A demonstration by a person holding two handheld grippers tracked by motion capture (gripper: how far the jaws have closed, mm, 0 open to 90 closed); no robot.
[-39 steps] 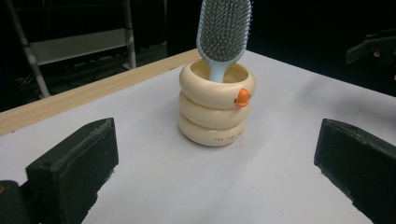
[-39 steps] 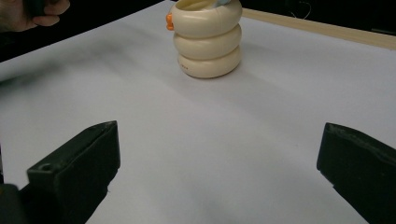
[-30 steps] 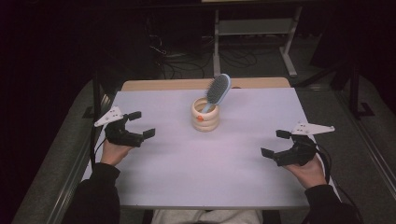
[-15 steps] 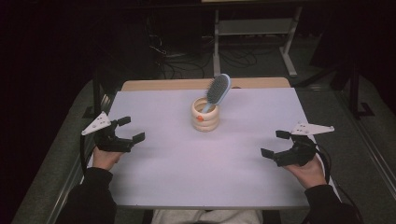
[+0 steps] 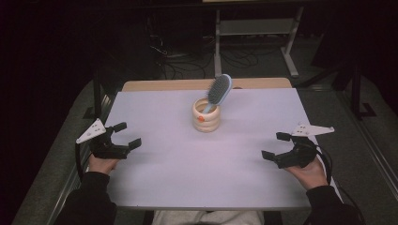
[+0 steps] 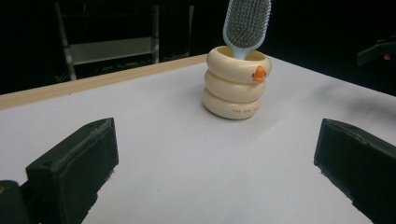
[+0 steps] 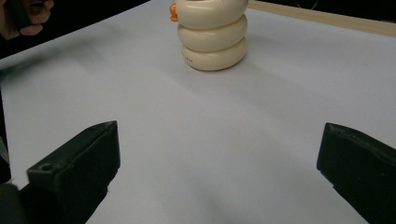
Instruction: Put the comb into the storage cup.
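Here we see a cream-coloured holder shaped like three stacked rings (image 5: 206,117), standing upright on the white counter (image 5: 197,178), toward the far side and roughly midway across. A small orange knob sits on its top ring, facing the person. A light-blue hairbrush with grey bristles (image 5: 218,91) stands in the holder with its handle down inside and its head leaning up and away to the right.

Well apart from the holder, we find the left gripper (image 5: 123,136) near the counter's left edge, its jaws spread wide with nothing between them. In the left gripper view the holder (image 6: 235,83) and the brush head (image 6: 246,22) lie ahead between the two black jaws, with bare counter in front of them.

The right gripper (image 5: 277,146) rests near the right side of the counter, closer to the person, its jaws likewise wide apart and empty. In the right gripper view the holder (image 7: 212,35) stands ahead, far off.
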